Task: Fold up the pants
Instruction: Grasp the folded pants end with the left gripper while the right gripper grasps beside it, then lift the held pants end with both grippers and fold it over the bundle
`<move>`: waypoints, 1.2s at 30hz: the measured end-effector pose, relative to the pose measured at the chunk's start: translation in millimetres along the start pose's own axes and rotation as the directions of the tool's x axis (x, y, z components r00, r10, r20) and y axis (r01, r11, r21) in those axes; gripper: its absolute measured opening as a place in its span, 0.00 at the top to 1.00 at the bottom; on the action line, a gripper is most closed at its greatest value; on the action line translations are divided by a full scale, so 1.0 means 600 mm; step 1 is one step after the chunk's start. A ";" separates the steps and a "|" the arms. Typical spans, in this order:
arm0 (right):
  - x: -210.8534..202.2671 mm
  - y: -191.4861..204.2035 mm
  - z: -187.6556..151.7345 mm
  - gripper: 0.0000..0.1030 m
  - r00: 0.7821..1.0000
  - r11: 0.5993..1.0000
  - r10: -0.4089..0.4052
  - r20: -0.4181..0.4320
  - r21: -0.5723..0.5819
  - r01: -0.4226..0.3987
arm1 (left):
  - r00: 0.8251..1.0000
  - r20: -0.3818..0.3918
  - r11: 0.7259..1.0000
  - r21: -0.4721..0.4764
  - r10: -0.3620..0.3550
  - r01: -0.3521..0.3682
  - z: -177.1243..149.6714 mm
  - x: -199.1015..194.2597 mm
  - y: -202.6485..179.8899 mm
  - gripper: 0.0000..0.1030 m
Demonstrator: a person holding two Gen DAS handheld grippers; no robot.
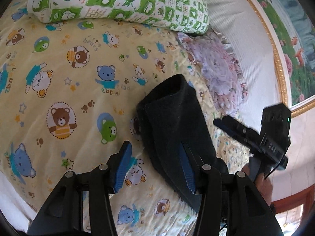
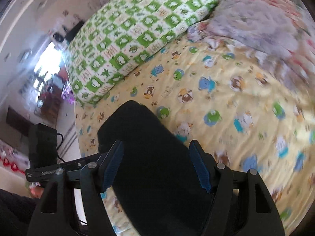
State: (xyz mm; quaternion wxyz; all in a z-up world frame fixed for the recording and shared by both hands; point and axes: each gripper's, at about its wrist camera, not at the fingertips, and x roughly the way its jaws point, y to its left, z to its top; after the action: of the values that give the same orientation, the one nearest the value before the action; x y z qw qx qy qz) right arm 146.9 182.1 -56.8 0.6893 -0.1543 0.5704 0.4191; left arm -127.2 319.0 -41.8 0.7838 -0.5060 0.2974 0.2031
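Observation:
The black pants (image 1: 173, 129) lie folded into a narrow bundle on the yellow bear-print bedsheet (image 1: 78, 98). My left gripper (image 1: 155, 161) is open; its right finger rests against the bundle's near end and its left finger is over bare sheet. The right gripper (image 1: 232, 126) shows to the right of the bundle, held by a hand. In the right wrist view the pants (image 2: 153, 157) lie between the spread fingers of my right gripper (image 2: 157, 163), which is open. The view is blurred on the right.
A green and white checked pillow (image 1: 122, 2) lies at the head of the bed; it also shows in the right wrist view (image 2: 137, 35). A purple floral blanket (image 1: 216, 70) is bunched beside it. A gold-framed headboard (image 1: 275, 45) stands at the right. The bed edge and floor (image 2: 39, 98) are at left.

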 end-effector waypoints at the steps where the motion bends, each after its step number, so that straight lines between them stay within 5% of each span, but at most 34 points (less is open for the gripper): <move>1: 0.006 -0.001 0.007 0.33 1.000 1.000 0.002 -0.009 -0.006 -0.002 | 1.000 0.000 1.000 -0.008 0.005 -0.005 -0.001 0.004 0.001 0.51; 13: 0.089 0.024 0.064 0.34 0.985 0.985 0.004 -0.172 -0.170 -0.033 | 1.000 -0.006 0.999 -0.044 0.010 -0.011 0.013 0.047 0.000 0.59; 17: 0.124 0.021 0.065 0.67 0.977 0.985 -0.012 -0.211 -0.171 -0.025 | 1.000 -0.012 0.999 -0.039 0.002 -0.002 0.016 0.056 -0.002 0.76; 23: 0.099 0.035 0.059 0.77 0.987 0.984 -0.016 -0.157 -0.179 -0.013 | 0.999 0.006 0.999 -0.004 -0.046 0.046 0.014 0.035 -0.027 0.81; 36: -0.026 0.055 0.035 0.79 1.000 0.993 0.016 -0.013 -0.119 -0.018 | 0.993 0.022 0.990 0.091 -0.112 0.109 -0.008 -0.015 -0.109 0.82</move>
State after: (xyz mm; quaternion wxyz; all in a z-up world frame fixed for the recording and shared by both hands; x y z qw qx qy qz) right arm 136.1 209.9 -27.3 0.6717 -0.1929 0.5499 0.4574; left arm -94.8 287.7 7.0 0.8196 -0.4834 0.2670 0.1526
